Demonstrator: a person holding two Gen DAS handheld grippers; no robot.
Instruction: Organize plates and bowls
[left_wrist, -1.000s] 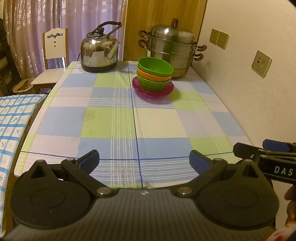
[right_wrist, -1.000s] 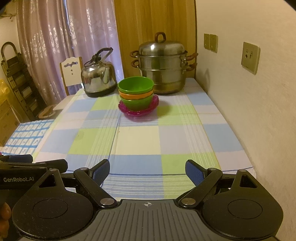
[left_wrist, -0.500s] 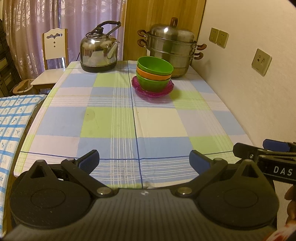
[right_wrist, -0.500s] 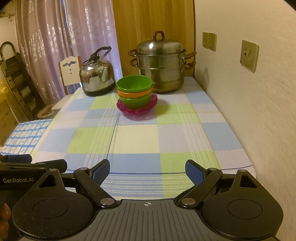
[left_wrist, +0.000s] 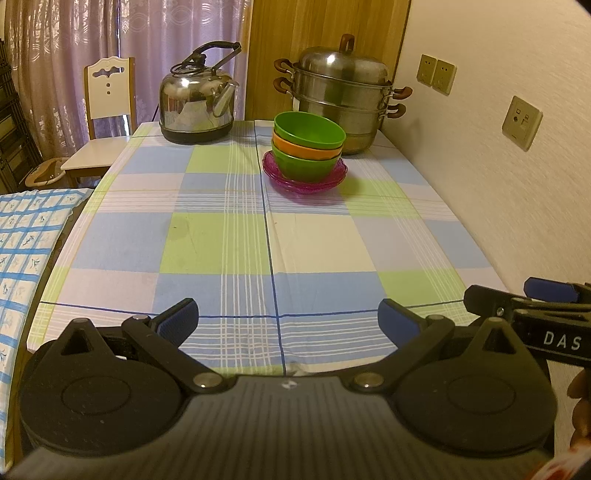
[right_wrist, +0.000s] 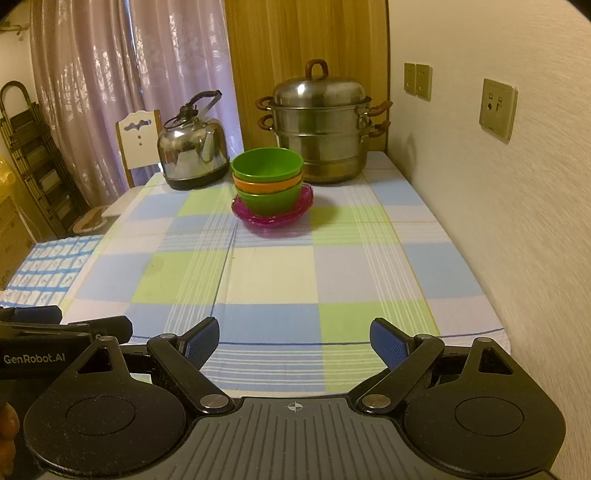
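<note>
stacked bowls at the far end, both grippers hanging back

three bowls (left_wrist: 308, 147) sat nested one in another, green on top, orange in the middle, green at the bottom, and the pile rested on a pink see-through plate (left_wrist: 304, 181). the plate lay on the far half of the table (left_wrist: 221, 236), a little toward the wall side. just behind the pile stood a steel steamer pot (left_wrist: 341, 92) with its lid on and brown handles, close to the bowls though i could not tell whether they touched. a shiny kettle (left_wrist: 197, 105) stood well to the left of the pot, also at the far edge.

the table wore a checked cloth of blue, pale green and white squares, bare across its whole near half. its right side ran along a cream wall (left_wrist: 498, 166) with sockets. behind the far edge hung lilac curtains (left_wrist: 74, 48) beside a wooden panel, and a white-backed chair (left_wrist: 107, 107) stood at the far left corner. another cloth in a blue grid (left_wrist: 26, 236) lay off the table's left side.

the left gripper (left_wrist: 288, 321) and the right gripper (right_wrist: 293, 341) hovered side by side over the near edge, both angled down at the cloth. each had its blue pads spread wide with nothing between them. the bowls and plate lay well apart from both sets of fingers, straight ahead up the table.
</note>
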